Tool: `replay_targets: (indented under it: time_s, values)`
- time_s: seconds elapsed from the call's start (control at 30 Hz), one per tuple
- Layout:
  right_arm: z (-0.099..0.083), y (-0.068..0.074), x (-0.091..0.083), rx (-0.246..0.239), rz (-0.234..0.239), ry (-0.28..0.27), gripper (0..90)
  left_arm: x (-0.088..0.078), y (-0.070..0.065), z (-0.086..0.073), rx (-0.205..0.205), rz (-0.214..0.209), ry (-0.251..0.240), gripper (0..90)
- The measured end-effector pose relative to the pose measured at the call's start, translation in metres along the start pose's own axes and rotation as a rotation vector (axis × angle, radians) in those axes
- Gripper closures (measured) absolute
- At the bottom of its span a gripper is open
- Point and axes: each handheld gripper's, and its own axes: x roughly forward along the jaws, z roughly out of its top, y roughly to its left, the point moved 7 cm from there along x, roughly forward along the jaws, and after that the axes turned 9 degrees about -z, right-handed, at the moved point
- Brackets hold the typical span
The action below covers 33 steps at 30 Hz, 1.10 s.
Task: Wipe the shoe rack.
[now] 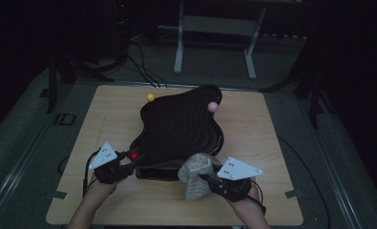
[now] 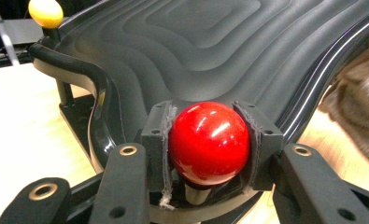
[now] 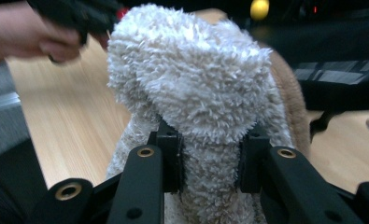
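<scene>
With the left gripper (image 2: 209, 142) clamped on the red knob (image 2: 208, 141) and the right gripper's (image 3: 210, 156) fingers pinching the fluffy cloth (image 3: 196, 88), hard wiping could tip the black tray (image 1: 179, 126)

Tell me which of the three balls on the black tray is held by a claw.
The red ball, clamped in the left claw; the yellow ball and pink ball stand free.

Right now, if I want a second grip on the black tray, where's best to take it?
Take the pink knob at the black tray's far right edge, coming from outside the rim: it is round like the red knob clamped by the left gripper.
</scene>
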Motion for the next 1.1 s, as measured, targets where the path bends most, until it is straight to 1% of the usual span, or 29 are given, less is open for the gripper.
replay_targets:
  time_s: [0.03,0.07,0.1,0.13,0.17,0.2,0.23,0.3,0.33,0.37,0.4,0.43,0.47,0.5,0.53,0.57,0.63,0.67,0.73,0.8,0.87,0.93,0.97,1.03,1.1]
  values:
    - [-0.003,0.002,0.003,0.000,0.010,0.013,68.8,0.000,0.000,0.000,-0.001,-0.003,0.002,59.5]
    - [-0.003,0.004,0.004,0.002,0.025,0.016,68.8,0.000,0.000,0.000,-0.001,-0.003,0.001,59.5]
    - [-0.001,0.005,0.004,-0.002,0.027,0.011,68.8,0.000,0.000,0.000,-0.003,-0.004,-0.002,59.5]
    - [0.003,0.005,0.001,-0.009,0.026,-0.001,68.7,0.000,0.000,0.000,-0.002,-0.005,-0.003,59.5]
    - [0.003,0.005,0.001,-0.009,0.026,-0.001,68.7,0.000,0.000,0.000,-0.002,-0.005,-0.003,59.5]
    - [0.008,0.005,-0.002,-0.012,0.020,-0.018,68.7,0.000,0.001,0.000,0.000,-0.008,0.000,59.5]
    - [0.013,0.002,-0.006,-0.012,0.003,-0.034,68.7,0.000,0.001,0.000,0.001,-0.010,0.001,59.5]
    - [0.006,0.003,0.001,-0.004,0.022,-0.017,68.7,0.000,0.001,0.000,0.003,-0.013,-0.001,59.5]
    - [0.006,0.003,0.001,-0.004,0.022,-0.017,68.7,0.000,0.001,0.000,0.003,-0.013,-0.001,59.5]
    - [-0.002,0.009,0.009,-0.018,0.027,0.020,68.6,0.000,0.001,0.000,0.004,-0.015,0.002,59.5]
    - [-0.002,0.010,0.010,-0.020,0.035,0.023,68.6,0.000,0.001,0.000,0.003,-0.014,0.001,59.5]
    - [-0.002,0.010,0.010,-0.020,0.035,0.023,68.6,0.000,0.001,0.000,0.003,-0.014,0.001,59.5]
    - [0.005,0.013,0.008,-0.029,0.040,0.001,68.6,0.000,0.001,0.000,0.003,-0.015,-0.001,59.6]
    - [0.005,0.013,0.008,-0.029,0.040,0.001,68.6,0.000,0.001,0.000,0.003,-0.015,-0.001,59.5]
    - [0.008,0.014,0.008,-0.034,0.036,-0.008,68.6,0.000,0.001,0.000,0.003,-0.017,0.001,59.5]
    - [0.010,0.013,0.009,-0.040,0.023,-0.013,68.7,0.000,0.001,0.000,0.004,-0.017,0.002,59.6]
    - [0.009,0.013,0.011,-0.043,0.025,-0.011,68.7,0.000,0.001,0.000,0.003,-0.017,0.000,59.6]
    - [0.005,0.014,0.016,-0.039,0.040,0.001,68.6,0.000,0.001,0.000,0.003,-0.019,0.001,59.6]
    - [0.002,0.014,0.020,-0.040,0.036,0.020,68.6,0.000,0.001,0.000,0.004,-0.021,0.004,59.5]
    - [0.005,0.016,0.019,-0.044,0.042,0.017,68.6,-0.001,0.001,0.000,0.001,-0.020,0.002,59.5]
    - [0.010,0.018,0.016,-0.057,0.037,0.008,68.6,-0.001,0.002,0.000,0.001,-0.023,0.003,59.5]
    - [0.010,0.018,0.016,-0.063,0.034,0.006,68.7,-0.001,0.001,0.000,0.003,-0.021,0.002,59.5]
    - [0.008,0.017,0.018,-0.051,0.040,0.008,68.6,0.000,0.001,0.000,0.003,-0.022,0.000,59.6]
    - [0.006,0.018,0.020,-0.049,0.043,0.025,68.6,-0.001,0.002,0.000,0.002,-0.024,0.001,59.5]
    - [0.010,0.019,0.018,-0.051,0.050,0.015,68.6,-0.001,0.001,0.000,-0.001,-0.023,-0.001,59.5]
